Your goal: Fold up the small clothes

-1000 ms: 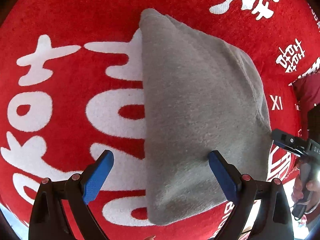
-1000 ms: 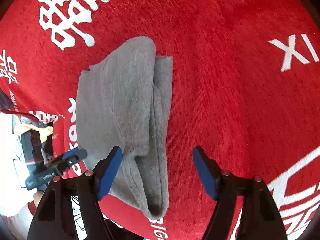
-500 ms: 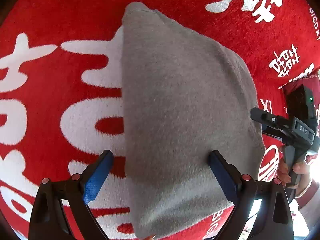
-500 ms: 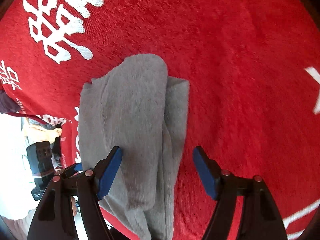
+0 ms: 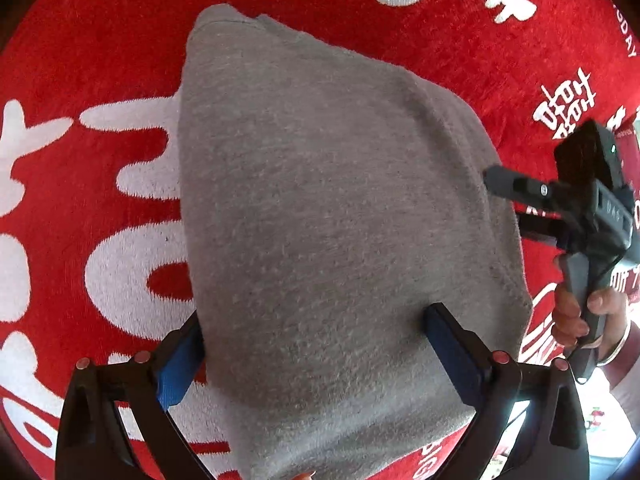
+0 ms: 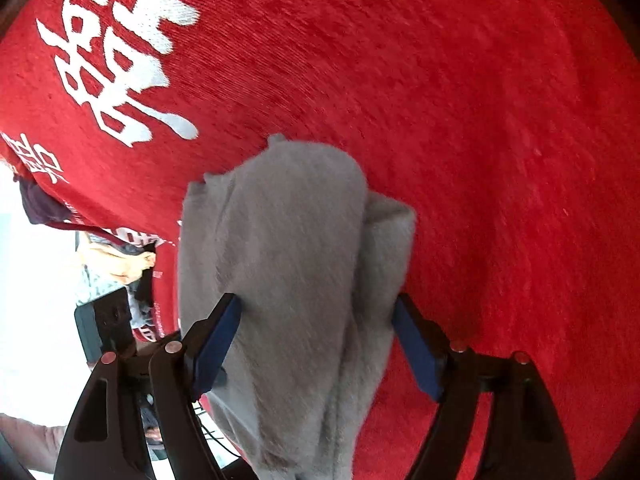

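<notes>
1. Moved closer to both cameras over the last second: gray cloth (image 5: 332, 220) now fills most of the left view, spreads on the red blanket (image 5: 100, 60) with white lettering, and lies folded over itself in the right view (image 6: 292, 264).
2. Left gripper (image 5: 316, 344): spread wide, straddling the near end of the cloth, blue pads (image 5: 178, 364) at either edge, grasping nothing.
3. Right gripper (image 6: 316, 340): likewise spread, one pad on each side of the bunched cloth, not clamped; seen in the left view (image 5: 504, 182) just beside the cloth's right edge.
4. Right hand (image 5: 580, 312) wrapped around its handle.
</notes>
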Action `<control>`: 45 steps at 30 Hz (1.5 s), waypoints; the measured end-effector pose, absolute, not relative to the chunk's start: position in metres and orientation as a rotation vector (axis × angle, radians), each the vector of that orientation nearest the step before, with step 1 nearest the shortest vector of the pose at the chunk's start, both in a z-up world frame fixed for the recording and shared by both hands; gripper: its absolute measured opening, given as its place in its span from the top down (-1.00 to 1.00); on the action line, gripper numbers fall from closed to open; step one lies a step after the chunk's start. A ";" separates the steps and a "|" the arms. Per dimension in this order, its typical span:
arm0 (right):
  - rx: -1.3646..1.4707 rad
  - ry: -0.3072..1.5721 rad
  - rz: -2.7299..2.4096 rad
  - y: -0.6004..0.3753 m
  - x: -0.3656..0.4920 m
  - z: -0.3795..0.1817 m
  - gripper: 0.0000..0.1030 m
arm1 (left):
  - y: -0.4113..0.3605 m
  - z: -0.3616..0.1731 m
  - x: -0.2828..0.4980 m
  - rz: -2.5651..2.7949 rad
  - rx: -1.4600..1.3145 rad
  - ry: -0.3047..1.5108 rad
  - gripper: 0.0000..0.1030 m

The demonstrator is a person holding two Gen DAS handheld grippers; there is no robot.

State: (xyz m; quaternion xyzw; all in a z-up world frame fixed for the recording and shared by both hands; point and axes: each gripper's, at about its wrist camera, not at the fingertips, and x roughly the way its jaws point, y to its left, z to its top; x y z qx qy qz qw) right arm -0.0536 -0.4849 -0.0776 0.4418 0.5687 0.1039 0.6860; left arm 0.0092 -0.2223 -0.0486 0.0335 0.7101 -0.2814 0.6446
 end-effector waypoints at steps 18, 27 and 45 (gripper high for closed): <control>1.012 1.255 0.274 -0.483 -0.044 -0.088 -0.57 | -0.251 -0.059 0.010 -0.635 0.087 1.628 -0.98; 1.012 1.298 0.242 -0.477 -0.041 -0.083 0.15 | -0.235 -0.045 0.010 -0.652 0.088 1.581 -0.35; 1.118 1.197 0.262 -0.439 -0.055 -0.020 0.21 | -0.177 0.027 -0.003 -0.840 -0.105 1.477 0.17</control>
